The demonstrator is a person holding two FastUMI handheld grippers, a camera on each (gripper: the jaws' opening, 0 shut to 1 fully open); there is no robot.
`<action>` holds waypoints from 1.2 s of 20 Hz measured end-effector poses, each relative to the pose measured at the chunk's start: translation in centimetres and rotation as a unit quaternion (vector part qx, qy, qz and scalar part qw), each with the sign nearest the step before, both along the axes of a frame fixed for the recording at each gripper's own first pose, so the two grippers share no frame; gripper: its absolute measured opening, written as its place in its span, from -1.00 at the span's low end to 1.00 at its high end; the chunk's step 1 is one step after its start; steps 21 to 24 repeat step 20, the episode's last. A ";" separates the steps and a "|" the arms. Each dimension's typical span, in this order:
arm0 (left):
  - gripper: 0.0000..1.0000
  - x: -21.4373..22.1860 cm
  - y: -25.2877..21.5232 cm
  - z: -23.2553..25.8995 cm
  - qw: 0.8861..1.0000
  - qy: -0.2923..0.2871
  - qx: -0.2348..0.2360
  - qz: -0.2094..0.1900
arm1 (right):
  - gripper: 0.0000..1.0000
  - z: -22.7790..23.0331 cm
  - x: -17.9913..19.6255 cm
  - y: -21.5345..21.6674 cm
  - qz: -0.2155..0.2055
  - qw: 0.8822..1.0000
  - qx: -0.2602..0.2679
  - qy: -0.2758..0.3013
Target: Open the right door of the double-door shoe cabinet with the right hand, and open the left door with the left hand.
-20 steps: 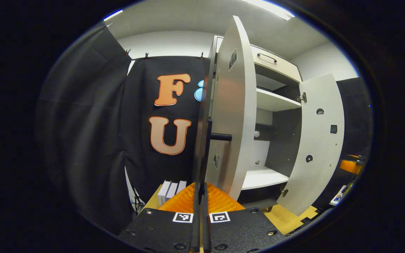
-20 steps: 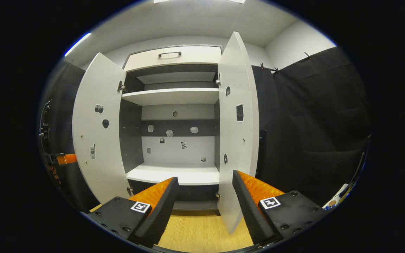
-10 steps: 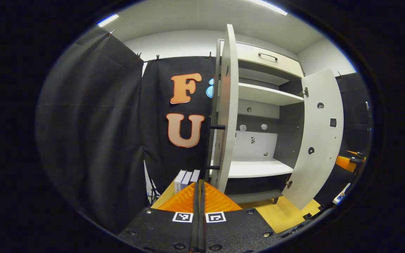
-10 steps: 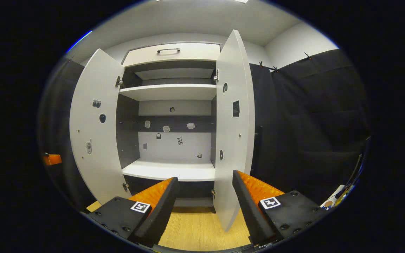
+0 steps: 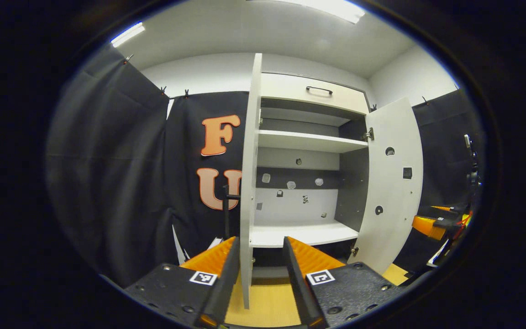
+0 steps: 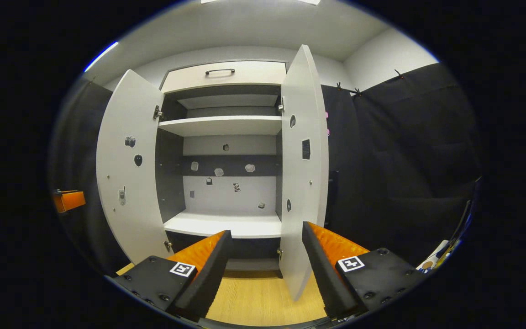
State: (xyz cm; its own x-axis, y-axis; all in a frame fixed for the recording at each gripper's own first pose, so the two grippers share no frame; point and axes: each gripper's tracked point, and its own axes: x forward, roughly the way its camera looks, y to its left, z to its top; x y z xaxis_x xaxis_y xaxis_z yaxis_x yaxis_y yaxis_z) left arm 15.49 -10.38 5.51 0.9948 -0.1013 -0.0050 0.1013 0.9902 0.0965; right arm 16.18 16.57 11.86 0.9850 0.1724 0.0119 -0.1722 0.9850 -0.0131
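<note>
Doors of the shoe cabinet [image 6: 226, 73] both stand swung wide: two white panels, the left door [image 5: 245, 183] seen edge-on in the left gripper view, the right door [image 6: 302, 183] angled outward in the right gripper view. Inside are two white shelves, a dark back band and several small stickers. One drawer with a dark handle [image 6: 220, 71] sits on top. The left gripper [image 5: 256, 256] gapes with the door edge between its fingers, untouched. The right gripper [image 6: 267, 249] is also spread, holding nothing.
</note>
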 end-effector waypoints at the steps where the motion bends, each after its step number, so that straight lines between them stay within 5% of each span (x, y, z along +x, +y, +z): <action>1: 0.36 -0.1 -0.3 -0.1 1.000 0.001 0.002 -0.005 | 0.95 0.1 0.0 -0.1 -0.002 1.000 0.001 -0.002; 3: 0.52 0.0 -0.8 -0.1 1.000 0.001 0.006 -0.012 | 0.96 0.3 0.2 -0.6 -0.013 1.000 0.001 -0.007; 5: 0.95 0.1 -1.0 -0.1 1.000 0.001 0.007 -0.014 | 0.95 0.4 0.3 -1.0 -0.023 1.000 0.001 -0.011; 24: 0.92 0.5 -0.7 -0.5 1.000 0.006 0.004 0.002 | 0.96 0.5 0.6 -1.2 -0.033 0.999 -0.001 -0.014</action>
